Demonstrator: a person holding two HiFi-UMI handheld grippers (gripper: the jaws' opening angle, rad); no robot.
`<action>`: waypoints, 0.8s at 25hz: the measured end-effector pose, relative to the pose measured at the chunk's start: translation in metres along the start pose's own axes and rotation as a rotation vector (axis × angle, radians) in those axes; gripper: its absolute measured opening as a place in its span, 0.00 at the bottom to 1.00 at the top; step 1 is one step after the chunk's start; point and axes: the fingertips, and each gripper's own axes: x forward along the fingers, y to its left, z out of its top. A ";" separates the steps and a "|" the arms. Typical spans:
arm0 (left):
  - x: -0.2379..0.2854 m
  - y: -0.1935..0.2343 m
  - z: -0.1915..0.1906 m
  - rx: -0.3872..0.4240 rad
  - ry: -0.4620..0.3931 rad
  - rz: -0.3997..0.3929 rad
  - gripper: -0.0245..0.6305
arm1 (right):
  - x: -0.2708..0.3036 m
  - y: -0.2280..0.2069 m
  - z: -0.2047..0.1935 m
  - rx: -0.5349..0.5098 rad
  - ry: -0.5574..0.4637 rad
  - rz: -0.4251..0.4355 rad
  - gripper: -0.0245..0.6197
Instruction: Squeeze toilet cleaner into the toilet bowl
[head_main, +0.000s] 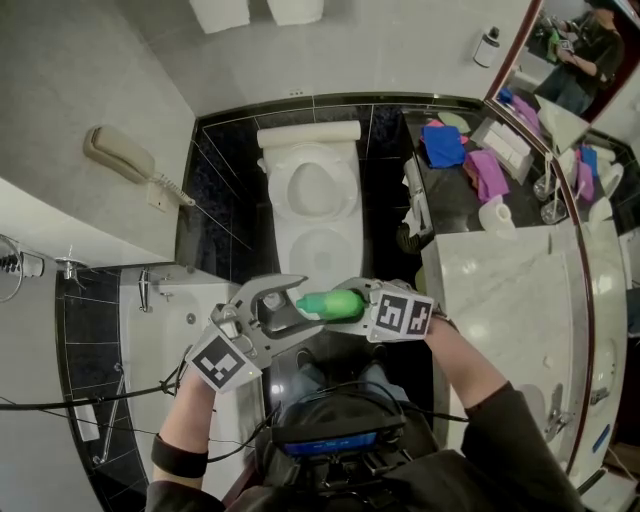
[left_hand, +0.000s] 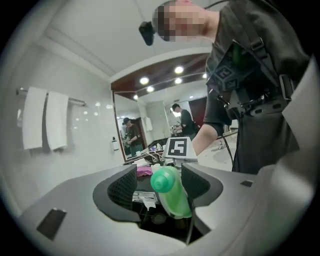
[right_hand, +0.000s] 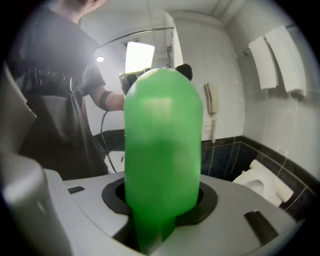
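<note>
Right tool (head_main: 362, 303) was clamped on the base end of the green plastic toilet-cleaner bottle (head_main: 330, 305), holding it roughly level at chest height.

Left tool (head_main: 288, 312) stood wide open. The bottle's rounded green cap (left_hand: 161, 181) sat between its jaws, with clear air on one side and no pad pressing it.

Step, as I read it: cap handling, squeeze not started. The cap looked closed, and the bottle was nowhere near the bowl.

The next move probably calls for the left tool to close on the cap and twist while the right one holds the body steady. Then carry the bottle towards 12 o'clock, tip the nozzle down over the bowl and squeeze.

White toilet (head_main: 310, 190) was at 12 o'clock, well apart from the bottle; the bowl looked open.

The floor and lower walls were black tile.

- White bathtub (head_main: 170, 310) at 9 o'clock.
- Grey marble bench (head_main: 500, 290) at 3 o'clock, with blue and purple cloths (head_main: 462, 158) at its far end, about 1 o'clock.
- Beige wall phone (head_main: 120, 155) at 10 o'clock.
- Wall mirror (head_main: 570, 60) at 2 o'clock.
</note>
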 end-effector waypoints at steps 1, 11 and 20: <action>-0.001 0.001 0.001 0.035 0.012 0.002 0.45 | 0.002 0.006 0.001 0.025 -0.005 0.036 0.33; 0.003 -0.011 -0.003 0.059 0.043 -0.059 0.35 | 0.003 0.022 0.005 0.087 -0.037 0.139 0.33; 0.004 -0.020 -0.003 -0.104 0.011 -0.112 0.27 | -0.001 0.010 -0.006 -0.044 0.025 0.007 0.33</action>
